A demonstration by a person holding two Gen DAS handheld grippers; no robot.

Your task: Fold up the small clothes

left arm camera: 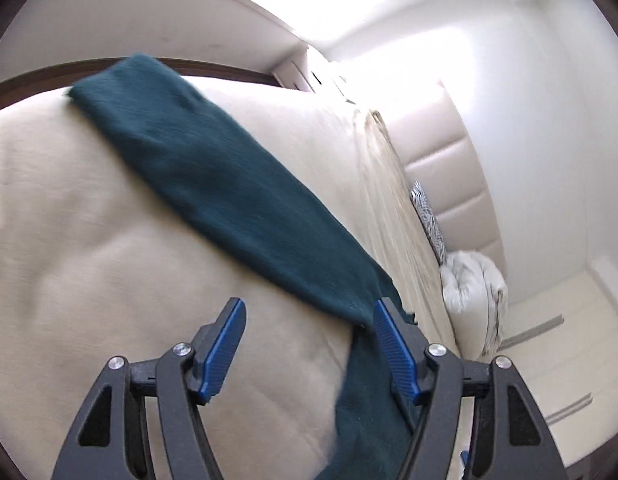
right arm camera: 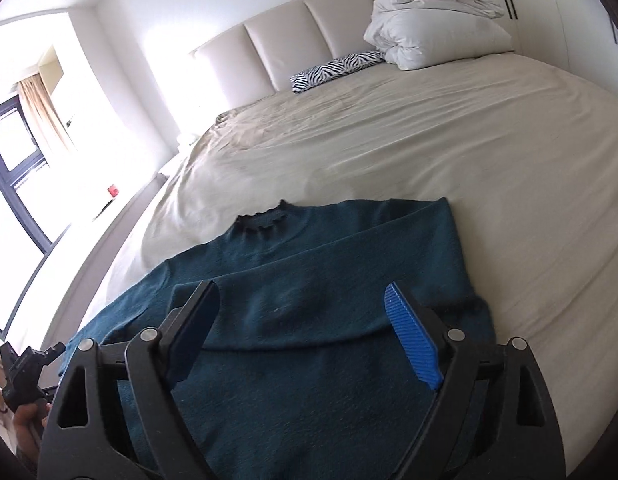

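Basically, the teal sweater (right arm camera: pixel 293 320) lay flat on the beige bedsheet (right arm camera: pixel 449 152) at the near end of the bed, ruffled collar (right arm camera: pixel 263 222) pointing toward the headboard (right arm camera: pixel 309 40). One sleeve (right arm camera: pixel 349 240) was folded across the chest, its cuff ending near my right gripper's dark left finger. In the left wrist view the other sleeve (left arm camera: pixel 213 172) ran long and straight over the sheet, away from the body toward the bed's dark edge, a bit motion-blurred. My right gripper (right arm camera: pixel 303 300) hung over the sweater's chest with jaws spread wide, nothing between the pads, blue pad (right arm camera: pixel 413 344) clear of the fabric as far as I could tell. My left gripper (left arm camera: pixel 307 320) was open too, jaws apart; the near end of the sleeve passed just beside its right blue pad (left arm camera: pixel 393 348) and down behind that finger, but the pads were not pressing it. Whether cloth brushed that pad I couldn't tell. In the right wrist view my left gripper showed at the lower left edge as a small dark shape, with my hand (right arm camera: pixel 27 420) under it. Further out: a zebra-print pillow (right arm camera: pixel 337 66) sat at the head of the bed against the padded headboard, with a bunched white duvet (right arm camera: pixel 433 28) piled beside it and partly over it. A bright window with a dark frame (right arm camera: pixel 13 184) and tan curtain (right arm camera: pixel 45 112) stood off the left side of the bed, and white wardrobe doors (right arm camera: pixel 565 12) stood beyond the duvet.
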